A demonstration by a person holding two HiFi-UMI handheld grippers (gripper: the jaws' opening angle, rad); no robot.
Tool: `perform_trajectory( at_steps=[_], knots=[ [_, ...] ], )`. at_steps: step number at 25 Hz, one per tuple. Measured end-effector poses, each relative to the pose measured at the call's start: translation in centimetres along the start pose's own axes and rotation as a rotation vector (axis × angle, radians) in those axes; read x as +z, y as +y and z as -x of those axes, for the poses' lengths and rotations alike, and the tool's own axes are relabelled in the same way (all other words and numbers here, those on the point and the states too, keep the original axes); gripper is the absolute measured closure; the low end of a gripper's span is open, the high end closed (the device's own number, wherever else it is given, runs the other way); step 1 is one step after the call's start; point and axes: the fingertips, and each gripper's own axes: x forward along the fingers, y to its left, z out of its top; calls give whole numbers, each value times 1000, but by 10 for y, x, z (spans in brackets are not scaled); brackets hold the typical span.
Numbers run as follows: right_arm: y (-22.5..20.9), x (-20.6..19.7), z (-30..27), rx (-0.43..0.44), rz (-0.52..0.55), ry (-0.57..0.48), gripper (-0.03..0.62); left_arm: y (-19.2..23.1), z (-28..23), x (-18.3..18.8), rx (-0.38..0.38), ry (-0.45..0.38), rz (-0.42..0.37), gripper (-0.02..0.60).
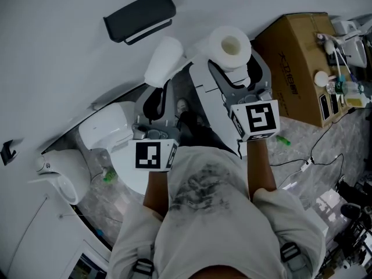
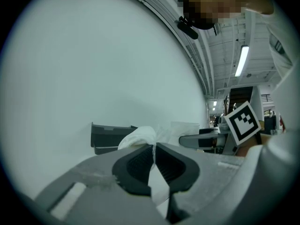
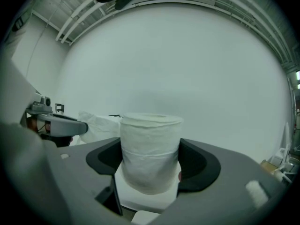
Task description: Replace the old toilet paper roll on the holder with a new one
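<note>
I'm pinching crumpled paper [image 2: 138, 137] in my left claw [image 2: 153, 149] | I'm clamping an upright roll [image 3: 151, 135] in my right claw [image 3: 152, 165]

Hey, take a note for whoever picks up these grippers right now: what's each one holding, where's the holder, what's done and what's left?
Left gripper: shut on a thin fold of the old roll, a squashed white wad.
Right gripper: shut on the new roll, full and upright.
Holder: dark, on the white wall ahead of both grippers; it looks empty.
Done: old roll appears to be off.
Left: seat the new roll on the holder, then probably discard the old one.
</note>
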Motion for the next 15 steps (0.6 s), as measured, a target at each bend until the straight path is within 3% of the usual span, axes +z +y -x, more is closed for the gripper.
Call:
perform_trajectory(
  at_steps=[15],
  knots=[
    [5, -45, -50, 49, 72, 54, 235, 40, -18, -39, 45, 25, 26, 566]
  ],
)
